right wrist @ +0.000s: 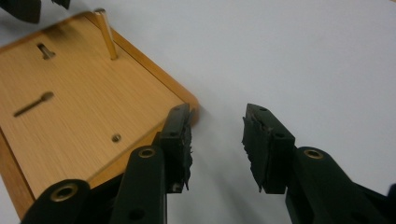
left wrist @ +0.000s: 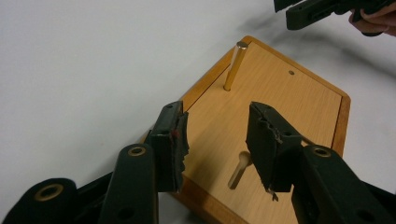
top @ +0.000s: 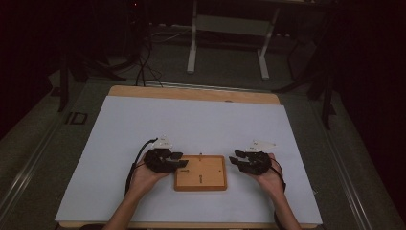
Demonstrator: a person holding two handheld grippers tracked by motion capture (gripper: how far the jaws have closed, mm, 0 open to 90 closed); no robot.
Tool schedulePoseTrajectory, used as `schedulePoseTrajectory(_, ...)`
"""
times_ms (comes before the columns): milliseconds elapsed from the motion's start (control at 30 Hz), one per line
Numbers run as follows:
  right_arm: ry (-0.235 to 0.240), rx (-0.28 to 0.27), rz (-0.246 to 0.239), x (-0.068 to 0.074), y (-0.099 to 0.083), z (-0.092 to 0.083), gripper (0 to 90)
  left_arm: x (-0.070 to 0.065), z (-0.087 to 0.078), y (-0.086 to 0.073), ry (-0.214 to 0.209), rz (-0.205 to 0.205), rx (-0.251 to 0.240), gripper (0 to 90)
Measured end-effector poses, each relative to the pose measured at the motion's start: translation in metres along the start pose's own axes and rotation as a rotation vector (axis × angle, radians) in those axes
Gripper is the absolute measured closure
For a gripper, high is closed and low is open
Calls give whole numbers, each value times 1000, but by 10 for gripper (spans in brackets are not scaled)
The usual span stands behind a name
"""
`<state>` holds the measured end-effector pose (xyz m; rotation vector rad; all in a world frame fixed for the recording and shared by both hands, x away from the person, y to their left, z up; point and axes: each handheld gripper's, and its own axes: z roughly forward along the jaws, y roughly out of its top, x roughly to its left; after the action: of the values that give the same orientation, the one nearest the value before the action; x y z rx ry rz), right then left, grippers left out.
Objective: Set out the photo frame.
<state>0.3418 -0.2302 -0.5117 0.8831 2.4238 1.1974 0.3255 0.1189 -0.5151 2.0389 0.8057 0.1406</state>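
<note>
On the white worktop (top: 143, 124) lies a flat rectangular wooden board (top: 210, 179) with one upright brass peg (left wrist: 235, 65). Left claw (left wrist: 217, 140) and right claw (right wrist: 217, 140) both stand apart, holding nothing.

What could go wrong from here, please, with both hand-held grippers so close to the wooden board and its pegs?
1. The tall brass peg stands upright at the wooden board's edge; a sideways sweep could knock it over.
2. The left hand-held gripper hangs open over a short peg; closing off-centre might miss it.
3. The right hand-held gripper, open at a corner, could nudge the board across the white sheet.
</note>
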Motion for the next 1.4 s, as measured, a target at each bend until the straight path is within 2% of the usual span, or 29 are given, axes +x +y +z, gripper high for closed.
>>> schedulePoseTrajectory(267,32,-3,-21,8,7,12,616,-3,-8,-8,38,10,3,559)
schedulePoseTrajectory(600,71,-10,-38,17,17,27,618,-1,-18,-16,67,-7,-8,554)
schedulePoseTrajectory(1400,162,-36,-78,40,36,54,617,0,-22,-18,79,-10,-10,549)
